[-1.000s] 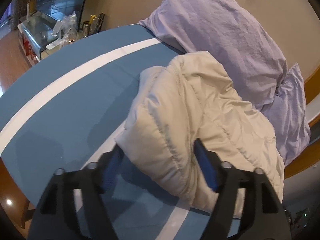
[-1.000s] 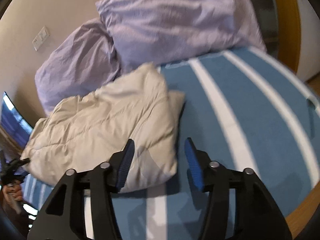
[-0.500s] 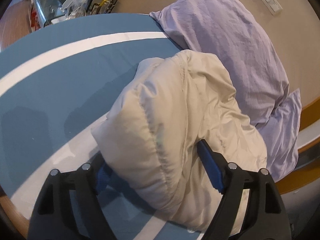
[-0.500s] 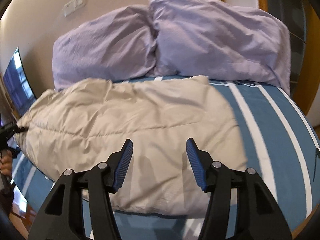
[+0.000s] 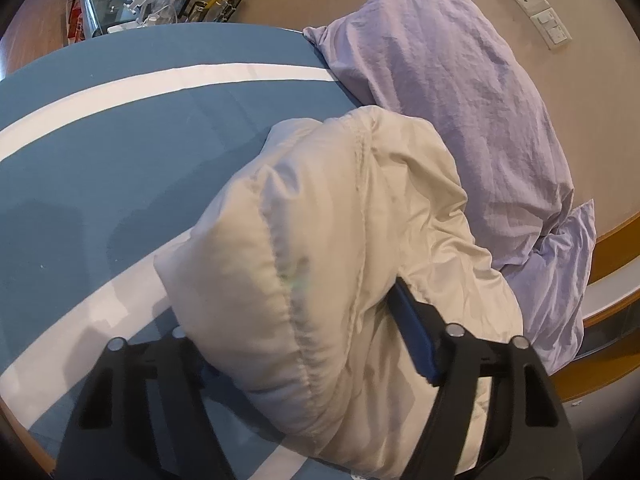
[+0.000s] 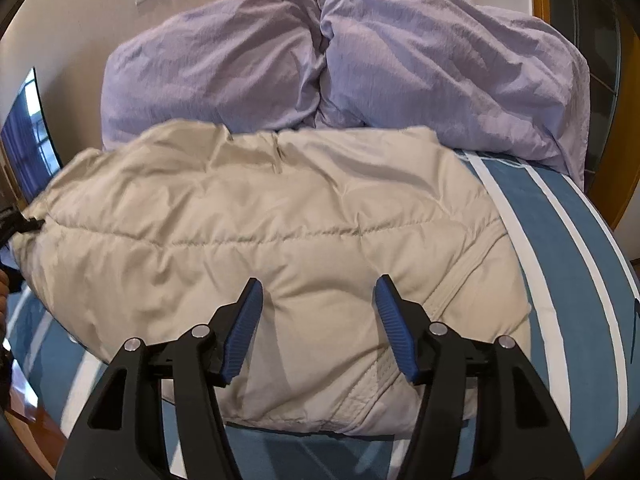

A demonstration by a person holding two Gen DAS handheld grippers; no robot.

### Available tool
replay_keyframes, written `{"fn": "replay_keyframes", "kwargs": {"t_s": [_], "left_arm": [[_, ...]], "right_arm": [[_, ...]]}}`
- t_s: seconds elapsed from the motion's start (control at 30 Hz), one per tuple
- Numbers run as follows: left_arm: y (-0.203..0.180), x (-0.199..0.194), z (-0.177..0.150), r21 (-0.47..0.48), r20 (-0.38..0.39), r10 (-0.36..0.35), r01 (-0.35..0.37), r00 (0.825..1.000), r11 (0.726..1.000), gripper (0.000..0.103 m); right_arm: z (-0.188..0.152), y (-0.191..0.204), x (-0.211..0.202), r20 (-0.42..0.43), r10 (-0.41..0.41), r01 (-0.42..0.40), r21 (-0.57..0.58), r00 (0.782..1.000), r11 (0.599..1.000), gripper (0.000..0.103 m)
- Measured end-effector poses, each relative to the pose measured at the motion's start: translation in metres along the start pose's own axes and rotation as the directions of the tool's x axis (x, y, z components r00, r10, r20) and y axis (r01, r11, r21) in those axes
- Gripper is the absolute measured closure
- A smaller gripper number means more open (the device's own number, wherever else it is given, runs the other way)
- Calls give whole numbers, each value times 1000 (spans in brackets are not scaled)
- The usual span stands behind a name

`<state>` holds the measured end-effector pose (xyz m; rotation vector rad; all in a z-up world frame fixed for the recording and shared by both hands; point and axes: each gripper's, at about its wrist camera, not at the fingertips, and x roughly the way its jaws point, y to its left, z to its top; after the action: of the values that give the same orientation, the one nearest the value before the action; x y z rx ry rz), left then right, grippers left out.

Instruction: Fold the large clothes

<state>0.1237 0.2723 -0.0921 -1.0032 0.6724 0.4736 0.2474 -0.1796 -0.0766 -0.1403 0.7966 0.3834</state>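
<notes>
Two grippers: left gripper (image 5: 304, 340) has just been closing, its jaws clamping the puffy end of the cream quilted padded jacket (image 6: 256, 264); right gripper (image 6: 318, 320) has just been opening, jaws wide, empty, over the jacket's lower middle
Change: right view has swung from blue-and-white striped bedspread (image 6: 576, 280) onto the jacket
Meaning: likely another fold coming
Jacket: frame centre, below crinkled lilac pillows (image 6: 440, 56)
Texture: soft, stitched, springy

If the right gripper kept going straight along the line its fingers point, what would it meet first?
Most likely the beige padded jacket: the right gripper stands open just over its near part, nothing between the pads. The purple pillows lie well beyond. Whether the tips already touch the fabric is unclear.
</notes>
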Motion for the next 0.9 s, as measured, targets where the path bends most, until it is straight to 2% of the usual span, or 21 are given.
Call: {"fn": "replay_keyframes", "kwargs": {"t_s": [0.07, 0.17, 0.27, 0.43, 0.6, 0.73, 0.9], "left_arm": [[-2, -1, 1, 6, 2, -2, 2, 1000, 1000, 50], [-5, -7, 6, 6, 5, -42, 42, 999, 999, 65], [-14, -16, 10, 13, 8, -84, 84, 996, 996, 71], [-47, -35, 10, 68, 35, -163, 161, 986, 985, 73], [-93, -58, 0, 164, 36, -259, 250, 965, 954, 73], [-138, -70, -18, 258, 7, -324, 312, 946, 914, 73], [-191, -76, -49, 351, -62, -400, 395, 915, 849, 73]], "right_arm": [[-2, 4, 5, -12, -23, 23, -20, 1000, 1000, 40], [-5, 6, 9, -24, -45, 44, -33, 999, 998, 40], [-6, 5, 11, -32, -47, 46, -30, 998, 998, 39], [-7, 4, 13, -35, -46, 45, -31, 998, 998, 39], [-7, 3, 15, -37, -42, 41, -26, 998, 999, 39], [-8, 3, 16, -38, -38, 37, -23, 999, 999, 38], [-7, 1, 17, -41, -25, 24, -18, 999, 1000, 38]]}}
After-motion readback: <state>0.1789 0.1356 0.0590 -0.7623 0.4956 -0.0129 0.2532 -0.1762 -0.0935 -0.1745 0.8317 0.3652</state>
